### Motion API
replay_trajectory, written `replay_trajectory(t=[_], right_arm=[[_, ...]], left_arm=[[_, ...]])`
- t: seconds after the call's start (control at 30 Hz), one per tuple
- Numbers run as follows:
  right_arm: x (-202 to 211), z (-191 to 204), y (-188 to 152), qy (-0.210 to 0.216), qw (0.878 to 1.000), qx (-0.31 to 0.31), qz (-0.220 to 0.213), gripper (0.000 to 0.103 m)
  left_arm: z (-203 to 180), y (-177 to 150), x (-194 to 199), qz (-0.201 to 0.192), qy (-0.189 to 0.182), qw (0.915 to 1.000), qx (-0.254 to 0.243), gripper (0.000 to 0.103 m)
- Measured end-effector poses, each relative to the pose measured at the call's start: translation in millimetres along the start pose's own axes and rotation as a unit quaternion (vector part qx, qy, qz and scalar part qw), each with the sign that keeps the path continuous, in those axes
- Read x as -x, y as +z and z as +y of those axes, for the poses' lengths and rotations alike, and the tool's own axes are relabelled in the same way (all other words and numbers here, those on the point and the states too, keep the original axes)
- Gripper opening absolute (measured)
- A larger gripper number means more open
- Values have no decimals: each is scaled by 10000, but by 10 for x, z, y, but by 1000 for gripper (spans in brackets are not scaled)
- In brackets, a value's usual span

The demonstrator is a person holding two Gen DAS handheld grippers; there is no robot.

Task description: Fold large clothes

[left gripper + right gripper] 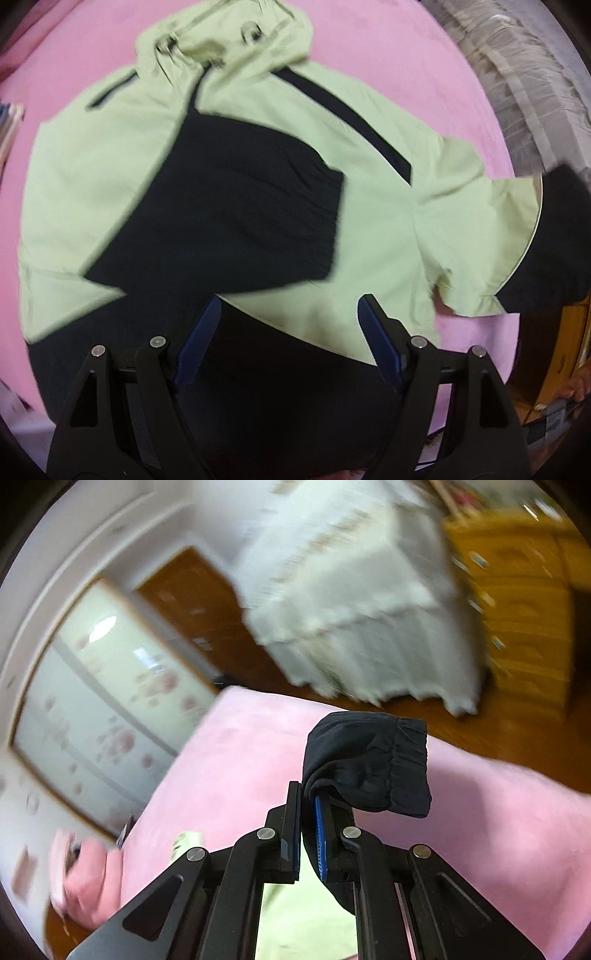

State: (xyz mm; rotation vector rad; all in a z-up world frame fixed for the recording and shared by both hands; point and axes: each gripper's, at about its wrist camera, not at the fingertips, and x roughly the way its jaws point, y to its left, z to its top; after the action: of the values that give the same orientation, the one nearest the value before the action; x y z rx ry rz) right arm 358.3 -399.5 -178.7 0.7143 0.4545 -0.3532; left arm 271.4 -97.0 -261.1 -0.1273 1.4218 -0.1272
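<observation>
The jacket, pale green with black panels, lies spread on the pink bed, hood at the far end and one black sleeve folded across its chest. The left gripper hangs over the hem, jaws wide apart and empty. The right gripper is clamped on the other black cuff, held up above the bed.

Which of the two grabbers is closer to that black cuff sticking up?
Right. The right gripper has its jaws shut on the black cuff, lifted above the pink bed. The left gripper hangs open over the jacket, holding nothing.
</observation>
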Motion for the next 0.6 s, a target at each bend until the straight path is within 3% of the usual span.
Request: replay_trajectory(t=[0.17,0.3,0.43,0.53,0.6], right_arm=[[-251,1276,-518,383,9914,1246,94,7],[-739,1978,-1313,447,9761,2062,517,7],[-1288,2268,-2051,212,9607,2519,1144,7],[-1744,2284,-2559,-76,9445,2524,2103,12],[-1804,2238,-2840,38,9372,2342,2583,33]], left_arm=[[552,141,228,-480,-118,9981,-364,74],[1052,174,287,-754,-252,9962,-354,74],[1431,149,167,-798,-303,9963,-111,74],[1628,99,26,-645,-209,9977,69,74],[1731,85,-36,-552,-140,9983,153,74]])
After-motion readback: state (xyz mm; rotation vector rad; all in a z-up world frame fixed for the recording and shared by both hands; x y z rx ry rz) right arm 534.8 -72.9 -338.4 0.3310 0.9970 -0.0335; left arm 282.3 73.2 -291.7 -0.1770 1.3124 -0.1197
